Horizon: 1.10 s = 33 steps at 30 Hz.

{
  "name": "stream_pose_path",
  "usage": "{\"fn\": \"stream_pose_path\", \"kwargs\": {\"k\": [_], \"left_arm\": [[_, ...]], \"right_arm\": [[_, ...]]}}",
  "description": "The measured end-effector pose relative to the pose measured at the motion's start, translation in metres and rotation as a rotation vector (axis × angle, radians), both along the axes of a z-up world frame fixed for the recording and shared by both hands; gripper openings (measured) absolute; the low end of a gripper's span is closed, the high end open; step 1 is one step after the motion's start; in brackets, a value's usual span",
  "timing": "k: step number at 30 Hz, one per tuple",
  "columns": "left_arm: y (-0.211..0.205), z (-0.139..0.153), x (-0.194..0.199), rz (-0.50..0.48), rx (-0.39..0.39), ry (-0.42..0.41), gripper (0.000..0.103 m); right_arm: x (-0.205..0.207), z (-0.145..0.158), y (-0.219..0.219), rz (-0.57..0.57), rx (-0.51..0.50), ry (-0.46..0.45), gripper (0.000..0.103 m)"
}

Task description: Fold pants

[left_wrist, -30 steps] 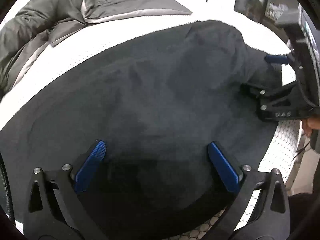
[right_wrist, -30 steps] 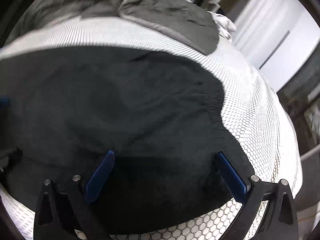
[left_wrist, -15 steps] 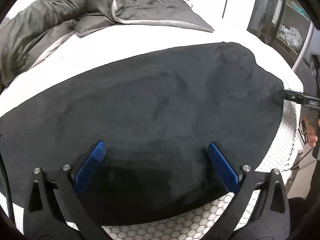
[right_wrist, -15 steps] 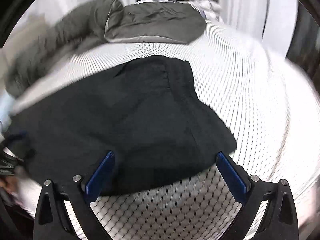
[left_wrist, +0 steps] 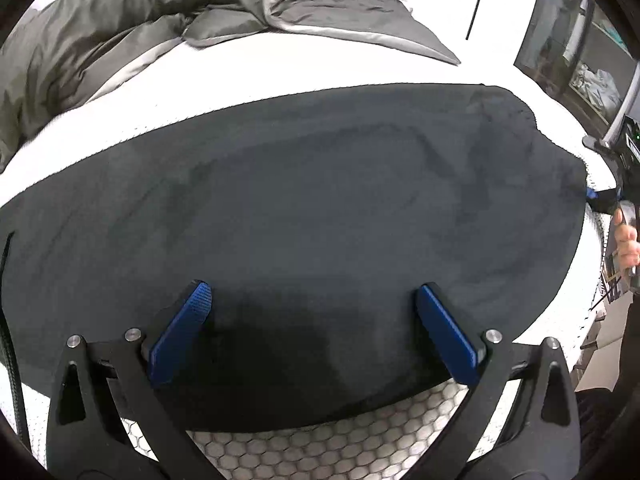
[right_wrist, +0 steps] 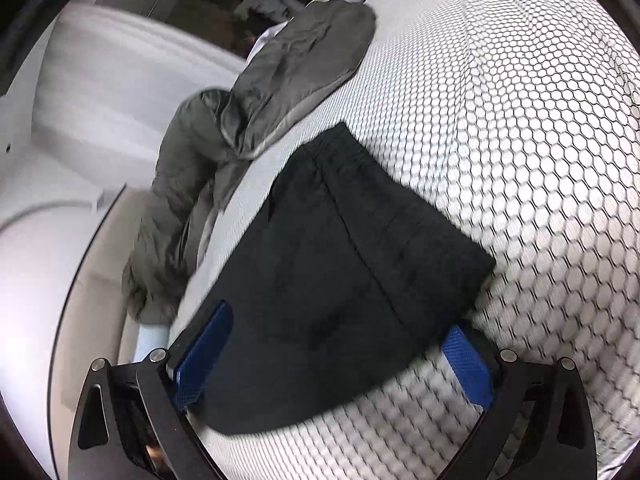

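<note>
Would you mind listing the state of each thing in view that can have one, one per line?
pants: spread flat on the mattress, dark, lightly creased, held by neither gripper
left gripper: open, fingers spread over the near edge of the pants
right gripper: open, at one end of the pants
grey duvet: crumpled, pushed to the far side
mattress: mostly bare, honeycomb-patterned cover showing
</note>
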<state>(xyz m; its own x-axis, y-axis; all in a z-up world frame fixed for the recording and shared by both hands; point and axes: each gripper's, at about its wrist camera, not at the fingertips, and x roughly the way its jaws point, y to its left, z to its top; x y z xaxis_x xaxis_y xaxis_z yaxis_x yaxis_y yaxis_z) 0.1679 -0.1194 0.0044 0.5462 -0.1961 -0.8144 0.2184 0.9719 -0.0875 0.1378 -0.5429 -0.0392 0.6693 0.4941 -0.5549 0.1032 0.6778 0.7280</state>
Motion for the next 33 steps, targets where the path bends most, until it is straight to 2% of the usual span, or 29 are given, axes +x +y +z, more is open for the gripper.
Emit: {"fn": "stream_pose_path", "kwargs": {"k": [3, 4, 5, 6, 8, 11, 15, 18, 19, 24, 27, 28, 30, 31, 33], "left_arm": [[0.007, -0.001, -0.005, 0.011, 0.013, -0.008, 0.102], [0.007, -0.001, -0.006, 0.012, 0.014, -0.010, 0.102], [0.008, 0.000, -0.008, 0.013, 0.018, -0.014, 0.102], [0.011, 0.003, -0.010, 0.016, 0.022, -0.021, 0.102], [0.017, 0.008, -0.013, 0.021, 0.021, -0.036, 0.102], [0.039, 0.021, -0.020, 0.056, -0.003, -0.067, 0.102], [0.084, 0.035, -0.029, 0.132, -0.050, -0.095, 0.102], [0.118, 0.041, -0.039, 0.252, 0.010, -0.150, 0.102], [0.131, 0.043, -0.043, 0.287, 0.028, -0.168, 0.102], [0.182, 0.041, -0.056, 0.366, -0.016, -0.147, 0.102], [0.212, 0.040, -0.063, 0.416, -0.041, -0.143, 0.102], [0.219, 0.039, -0.064, 0.429, -0.051, -0.143, 0.102], [0.235, 0.038, -0.070, 0.457, -0.073, -0.144, 0.102], [0.241, 0.038, -0.071, 0.467, -0.084, -0.144, 0.102], [0.248, 0.039, -0.073, 0.470, -0.122, -0.141, 0.102]], "right_arm": [[0.016, -0.001, 0.006, -0.076, -0.035, -0.026, 0.082], [0.020, 0.000, 0.008, -0.090, -0.063, -0.020, 0.067], [0.021, -0.002, 0.010, -0.105, -0.106, -0.006, 0.043], [0.024, -0.001, 0.016, -0.128, -0.165, 0.007, 0.035], [0.027, 0.007, 0.025, -0.147, -0.198, -0.011, 0.023], [0.024, 0.033, 0.044, -0.164, -0.216, -0.107, 0.016], [0.030, 0.072, 0.086, -0.134, -0.246, -0.236, 0.014], [0.028, 0.099, 0.130, -0.052, -0.256, -0.315, 0.013], [0.033, 0.107, 0.151, -0.013, -0.254, -0.339, 0.013], [0.051, 0.134, 0.260, 0.209, -0.254, -0.441, 0.013], [0.059, 0.137, 0.350, 0.447, -0.262, -0.488, 0.013], [0.062, 0.133, 0.371, 0.517, -0.264, -0.485, 0.017], [0.071, 0.104, 0.431, 0.786, -0.261, -0.389, 0.045], [0.075, 0.091, 0.446, 0.847, -0.278, -0.341, 0.063], [0.075, 0.057, 0.465, 0.891, -0.416, -0.212, 0.064]]}}
